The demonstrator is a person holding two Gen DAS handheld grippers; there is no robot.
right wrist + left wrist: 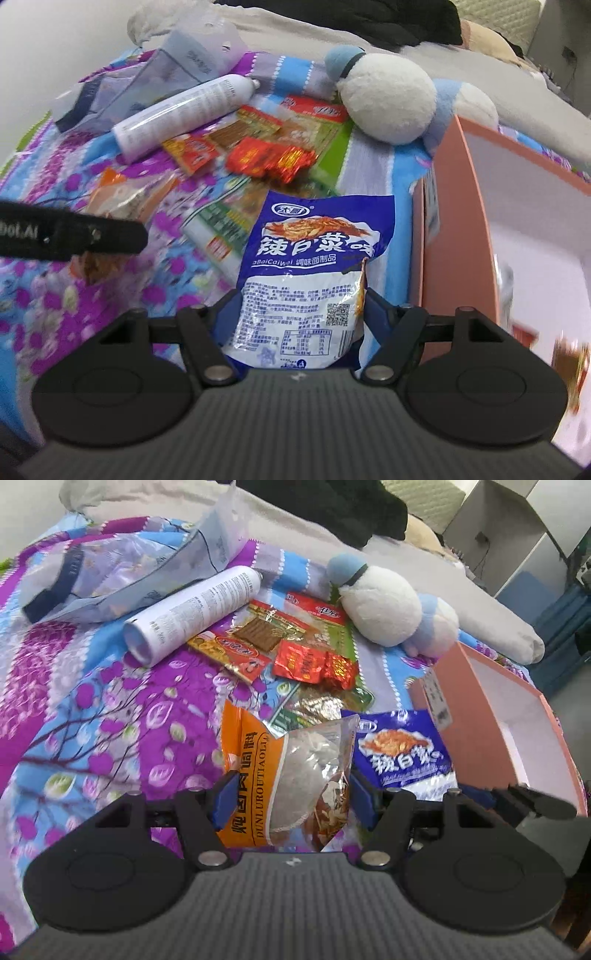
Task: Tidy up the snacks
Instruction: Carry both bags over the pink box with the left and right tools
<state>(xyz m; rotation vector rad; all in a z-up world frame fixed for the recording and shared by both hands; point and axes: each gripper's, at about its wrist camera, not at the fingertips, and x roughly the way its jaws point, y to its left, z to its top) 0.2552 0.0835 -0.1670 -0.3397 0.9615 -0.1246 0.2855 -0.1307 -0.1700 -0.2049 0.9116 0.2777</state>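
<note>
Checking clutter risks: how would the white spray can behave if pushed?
The spray can lies on its side, so it likely rolls. The soft bedspread may slow it. Its smooth surface looks slippery.

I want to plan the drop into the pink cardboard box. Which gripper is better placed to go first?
Probably the right gripper: its blue-and-white snack packet hangs right beside the pink cardboard box, whose open inside fills that view's right side.
</note>
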